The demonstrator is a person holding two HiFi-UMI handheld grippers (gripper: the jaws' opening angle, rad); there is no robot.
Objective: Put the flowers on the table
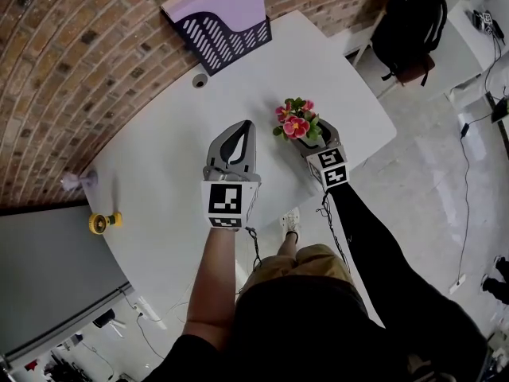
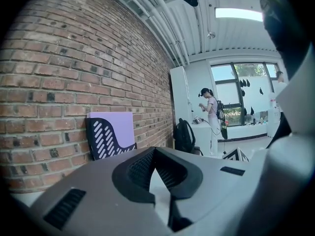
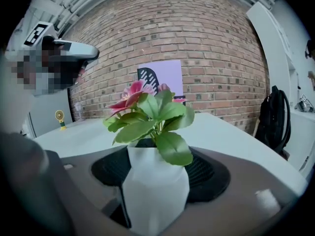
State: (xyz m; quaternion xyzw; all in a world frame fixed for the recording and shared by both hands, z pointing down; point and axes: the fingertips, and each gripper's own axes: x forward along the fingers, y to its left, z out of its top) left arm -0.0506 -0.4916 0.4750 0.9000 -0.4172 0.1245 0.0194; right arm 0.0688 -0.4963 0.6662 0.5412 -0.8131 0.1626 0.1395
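Note:
Pink flowers [image 1: 296,122] with green leaves stand upright in a white faceted pot [image 3: 155,191]. My right gripper [image 1: 305,139] is shut on that pot, its jaws pressed against both sides, over the right part of the white table [image 1: 159,173]. Whether the pot's base touches the tabletop is hidden. In the right gripper view the flowers [image 3: 147,112] fill the middle, above my right gripper [image 3: 155,183]. My left gripper [image 1: 247,126] hovers over the table just left of the flowers, shut with nothing in it. In its own view, my left gripper [image 2: 155,150] has its tips meeting.
A purple and dark file tray [image 1: 223,22] stands at the table's far edge against the brick wall. A small yellow fan [image 1: 103,222] sits at the left, a round cap [image 1: 200,79] near the tray. A black backpack [image 1: 409,26] rests beyond the table's right end.

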